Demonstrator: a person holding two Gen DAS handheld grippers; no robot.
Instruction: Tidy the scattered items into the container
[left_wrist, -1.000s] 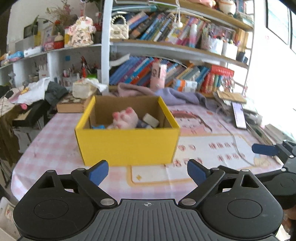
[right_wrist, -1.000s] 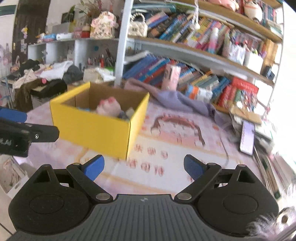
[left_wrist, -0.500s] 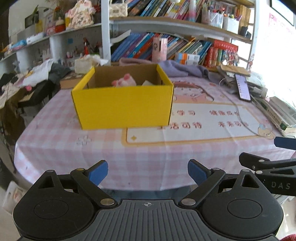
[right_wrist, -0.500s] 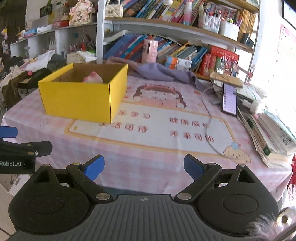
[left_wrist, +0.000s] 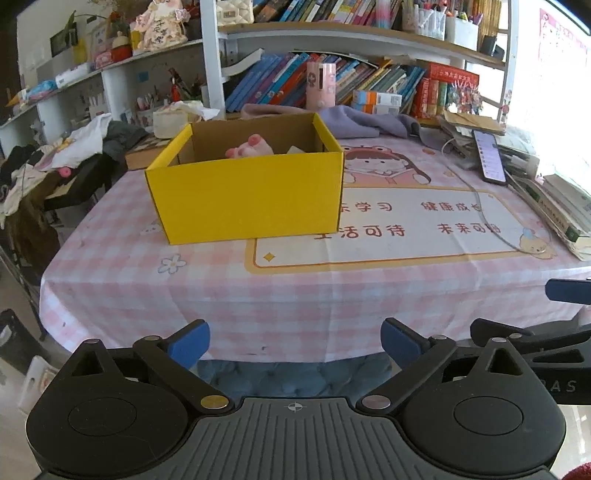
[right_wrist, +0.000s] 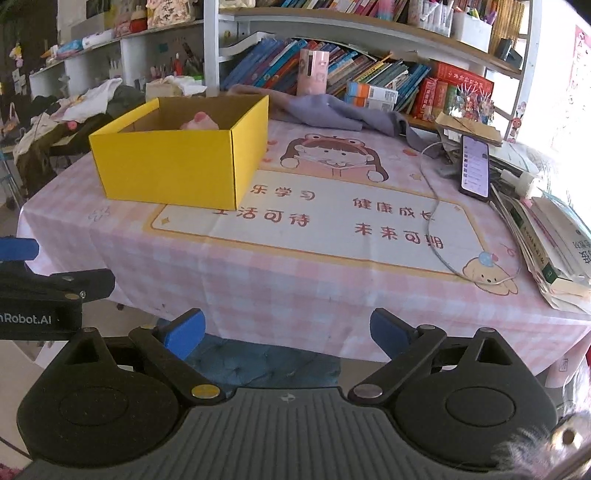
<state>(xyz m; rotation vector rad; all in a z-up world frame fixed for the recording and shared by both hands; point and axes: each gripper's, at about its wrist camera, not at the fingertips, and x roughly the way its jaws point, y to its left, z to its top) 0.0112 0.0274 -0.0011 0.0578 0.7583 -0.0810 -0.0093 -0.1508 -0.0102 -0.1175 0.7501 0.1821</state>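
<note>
Both grippers are hanging out past the near edge of the counter (left_wrist: 147, 295), above a blue tufted seat cushion (left_wrist: 291, 376). The left gripper (left_wrist: 295, 341) has its blue-tipped fingers (left_wrist: 188, 341) spread wide with nothing between them, and they've just been opening a bit further. Same with the right gripper (right_wrist: 287, 330): fingers (right_wrist: 184, 332) wide apart, empty, just been opening too. From the left wrist view the right gripper pokes in at the right edge, and from the right wrist view the left one shows at the left edge, so they sit side by side.

The container, a yellow cardboard box (left_wrist: 247, 195), sits on the far left part of the pink checked cloth, its right corner overlapping the cartoon desk mat (left_wrist: 424, 221). Inside it a pink plush toy (left_wrist: 249, 146) peeks over the rim, and there's a pale item (left_wrist: 295, 148) next to it that I can't make out. The box is well apart from both grippers.

Over on the right side there's a phone (right_wrist: 475, 166) lying face up with a white cable (right_wrist: 436, 221) curling across the mat, and a stack of books (right_wrist: 554, 251) at the edge. A purple cloth (right_wrist: 332, 110) is bunched up behind the box, in front of the bookshelf (right_wrist: 369, 74).
</note>
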